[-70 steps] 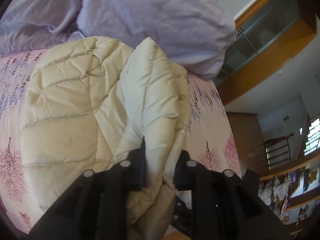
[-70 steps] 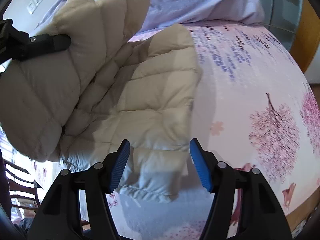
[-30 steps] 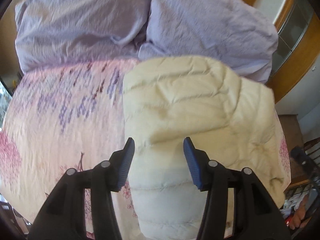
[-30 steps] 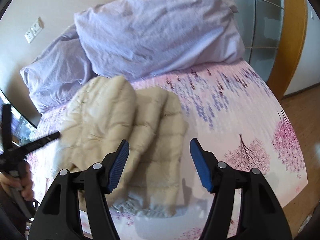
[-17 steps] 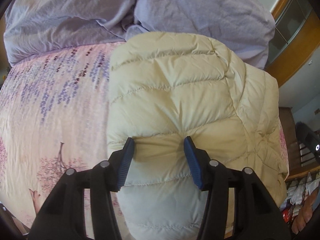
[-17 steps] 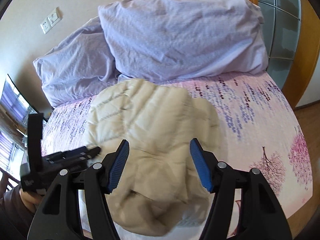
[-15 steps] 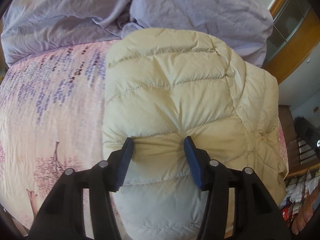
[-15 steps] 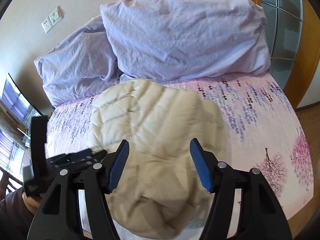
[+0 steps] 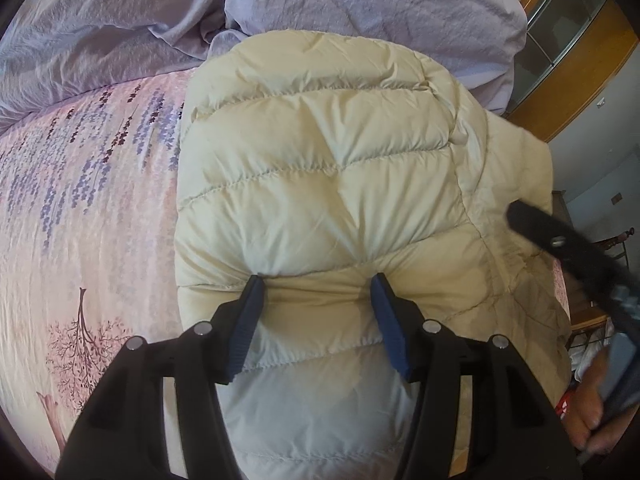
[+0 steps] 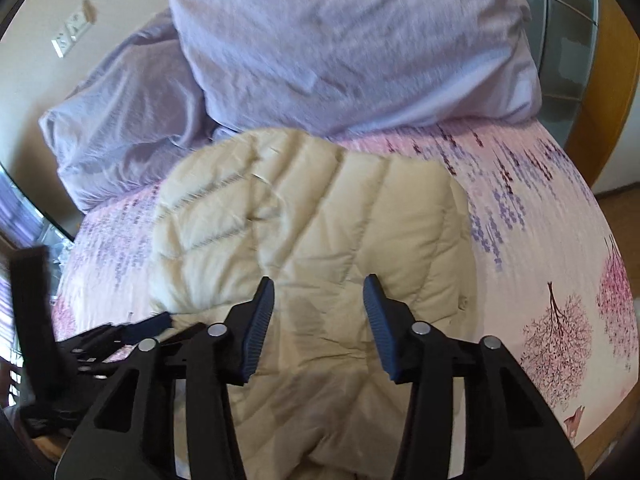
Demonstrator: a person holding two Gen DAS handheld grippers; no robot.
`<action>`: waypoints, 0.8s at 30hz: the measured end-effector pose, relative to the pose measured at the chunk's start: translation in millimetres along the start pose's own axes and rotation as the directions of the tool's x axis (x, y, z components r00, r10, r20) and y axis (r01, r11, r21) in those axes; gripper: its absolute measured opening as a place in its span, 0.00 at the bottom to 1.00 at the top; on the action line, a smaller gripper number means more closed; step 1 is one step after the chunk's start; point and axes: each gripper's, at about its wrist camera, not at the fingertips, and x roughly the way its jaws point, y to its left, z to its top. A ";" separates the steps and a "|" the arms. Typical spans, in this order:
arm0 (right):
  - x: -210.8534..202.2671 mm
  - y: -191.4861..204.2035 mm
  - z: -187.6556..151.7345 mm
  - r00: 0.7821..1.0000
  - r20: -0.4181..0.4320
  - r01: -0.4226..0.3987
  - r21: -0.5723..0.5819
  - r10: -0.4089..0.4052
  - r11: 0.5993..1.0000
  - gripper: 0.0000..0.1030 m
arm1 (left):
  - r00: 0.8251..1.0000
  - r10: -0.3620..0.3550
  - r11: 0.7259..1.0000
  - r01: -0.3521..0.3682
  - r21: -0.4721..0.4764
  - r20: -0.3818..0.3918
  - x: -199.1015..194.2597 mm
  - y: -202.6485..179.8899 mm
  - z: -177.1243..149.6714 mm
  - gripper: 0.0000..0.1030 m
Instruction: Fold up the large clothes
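A cream quilted puffer jacket lies folded on the bed, its far end near the pillows. My left gripper points steeply down, its blue fingertips dug into the jacket's near part, jaws apart with a puckered band of fabric between them. In the right wrist view the same jacket fills the middle. My right gripper hovers over its near half with jaws closing; fabric lies beneath them, unpinched. The left gripper shows at the jacket's left edge, and the right gripper enters from the right.
Two lilac pillows lie at the head of the bed behind the jacket. The pink floral bedspread is bare to the left of the jacket. A wooden-framed glass panel stands past the bed. A person's hand is at the lower right.
The left gripper came down until its tips pushed into the jacket. The right gripper moved in over the jacket's near half and its jaws narrowed. The jacket stayed flat.
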 end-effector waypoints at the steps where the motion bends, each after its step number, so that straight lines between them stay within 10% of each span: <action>1: 3.3 -2.5 -1.0 1.000 -0.007 0.005 0.004 -0.005 1.000 0.41 | 1.000 -0.005 1.000 0.005 0.000 0.000 -1.7 -0.4 0.7 0.54; 24: 34.2 -36.3 -27.8 0.998 -0.059 0.041 0.131 -0.033 0.990 0.32 | 0.977 0.135 0.990 -0.141 0.025 0.167 10.0 9.1 54.4 0.62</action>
